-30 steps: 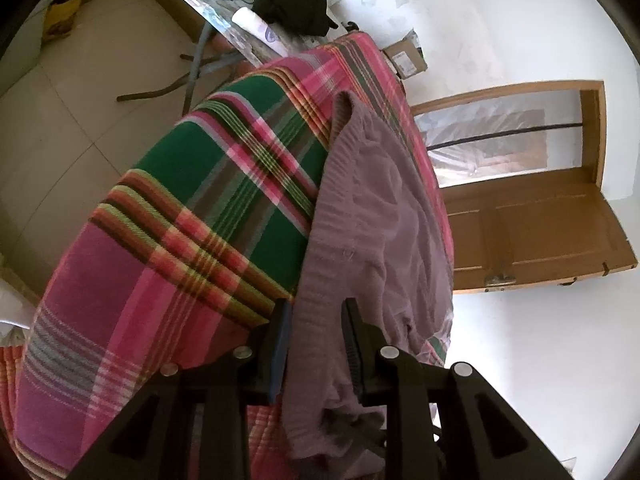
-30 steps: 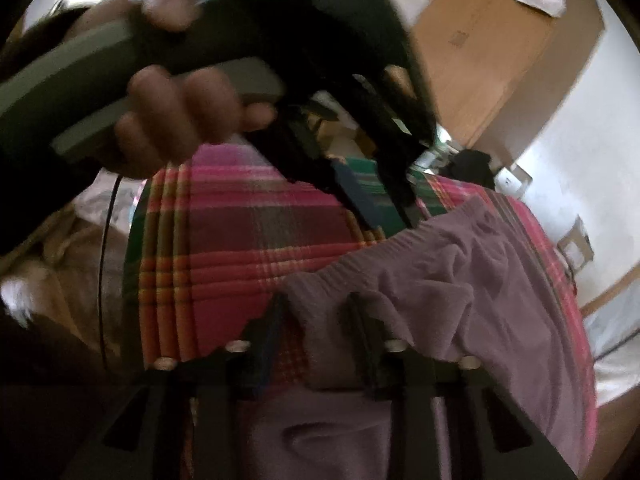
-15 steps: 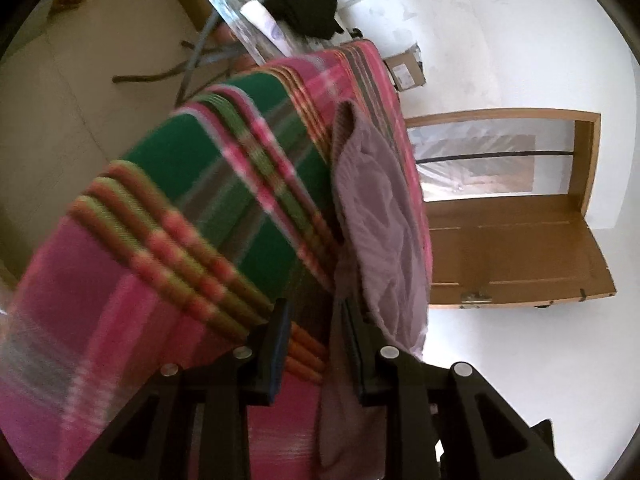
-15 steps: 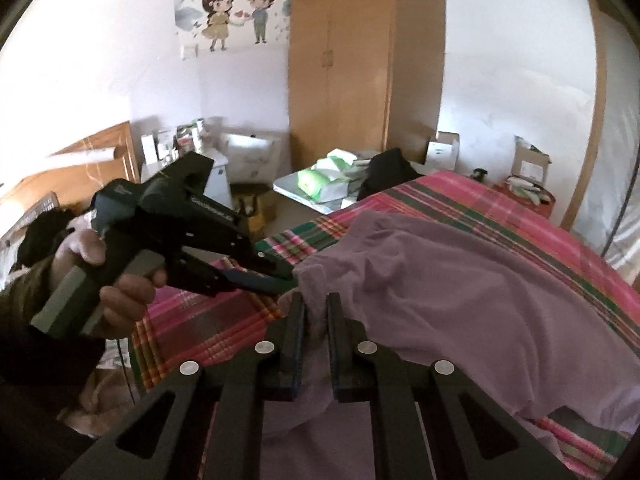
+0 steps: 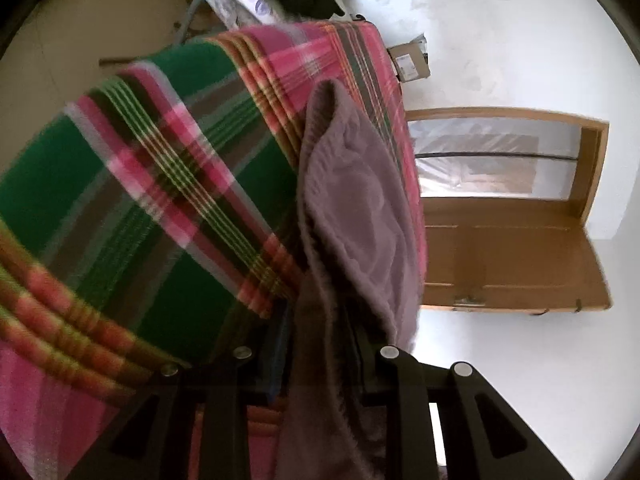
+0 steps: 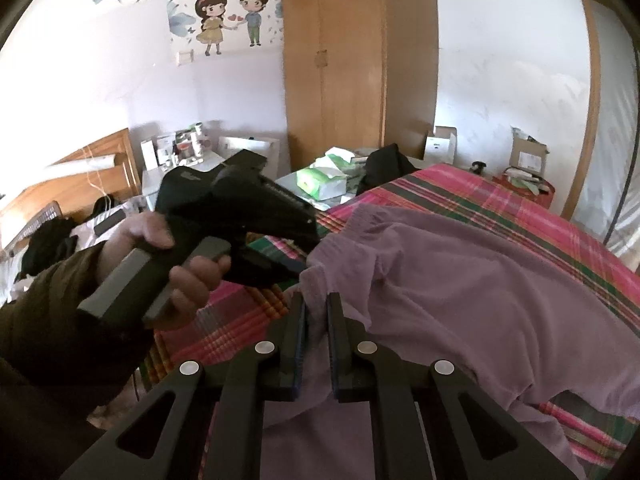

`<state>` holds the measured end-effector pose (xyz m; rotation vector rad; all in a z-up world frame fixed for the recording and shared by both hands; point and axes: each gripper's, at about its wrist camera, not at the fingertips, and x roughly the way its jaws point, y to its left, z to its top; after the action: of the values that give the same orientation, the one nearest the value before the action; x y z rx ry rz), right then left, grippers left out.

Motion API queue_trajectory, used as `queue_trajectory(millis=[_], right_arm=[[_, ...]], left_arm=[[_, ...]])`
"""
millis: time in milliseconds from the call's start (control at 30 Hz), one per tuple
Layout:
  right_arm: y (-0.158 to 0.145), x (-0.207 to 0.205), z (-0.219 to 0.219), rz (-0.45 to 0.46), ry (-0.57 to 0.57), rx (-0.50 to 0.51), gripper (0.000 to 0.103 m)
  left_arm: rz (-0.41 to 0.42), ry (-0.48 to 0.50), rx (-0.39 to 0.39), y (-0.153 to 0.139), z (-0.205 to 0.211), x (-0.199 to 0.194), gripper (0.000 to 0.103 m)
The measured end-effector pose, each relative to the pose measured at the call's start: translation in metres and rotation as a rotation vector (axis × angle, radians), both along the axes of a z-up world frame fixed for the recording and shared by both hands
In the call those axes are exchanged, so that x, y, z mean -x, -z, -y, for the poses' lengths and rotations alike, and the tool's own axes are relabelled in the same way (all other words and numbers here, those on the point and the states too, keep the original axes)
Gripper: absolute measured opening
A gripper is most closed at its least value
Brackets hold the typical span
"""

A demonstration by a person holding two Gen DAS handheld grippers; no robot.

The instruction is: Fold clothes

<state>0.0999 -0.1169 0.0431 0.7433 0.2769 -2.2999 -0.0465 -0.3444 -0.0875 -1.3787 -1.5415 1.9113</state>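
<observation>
While the mauve sweater (image 6: 460, 292) is lying spread across the plaid blanket (image 6: 500, 204) on the bed, both grippers are pinching its near edge. The right gripper (image 6: 316, 340) is holding a fold of the knit between nearly closed jaws, the fabric running down between them and out of the bottom of the frame. Seen from the right wrist, the left gripper (image 6: 298, 266) is being gripped by a hand (image 6: 176, 272) in a dark sleeve, its tips buried at the sweater's ribbed hem. From the left wrist view, the left gripper (image 5: 316, 344) is clenching a hanging strip of the sweater (image 5: 352, 216), which is covering most of both jaws; the plaid blanket (image 5: 140, 200) is smeared by blur, and the sweater's lower end is cut off by the frame.
</observation>
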Motion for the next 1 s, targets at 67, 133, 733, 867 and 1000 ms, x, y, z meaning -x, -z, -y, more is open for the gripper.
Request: queue_trajectory(millis=[67,133,733,867,1000], right_arm=[[0.002,0.001,0.000,0.011,-0.003,0.003,0.010],[0.005,0.002,0.005,0.028,-0.027,0.007,0.010],[0.053,0.023,0.074,0.277,-0.222,-0.009,0.009],[0.068,0.029,0.092,0.340,-0.257,-0.029,0.010],[0.072,0.036,0.085,0.385,-0.230,-0.024,0.015]], left_arm=[[-0.015,-0.004,0.019,-0.002,0.000,0.001,0.008],[-0.036,-0.002,0.046,-0.005,0.000,0.002,0.005],[-0.031,0.029,0.195,-0.010,0.034,0.003,0.004],[-0.029,0.028,0.162,-0.002,0.036,0.003,0.004],[-0.030,0.032,0.154,-0.002,0.035,0.005,0.004]])
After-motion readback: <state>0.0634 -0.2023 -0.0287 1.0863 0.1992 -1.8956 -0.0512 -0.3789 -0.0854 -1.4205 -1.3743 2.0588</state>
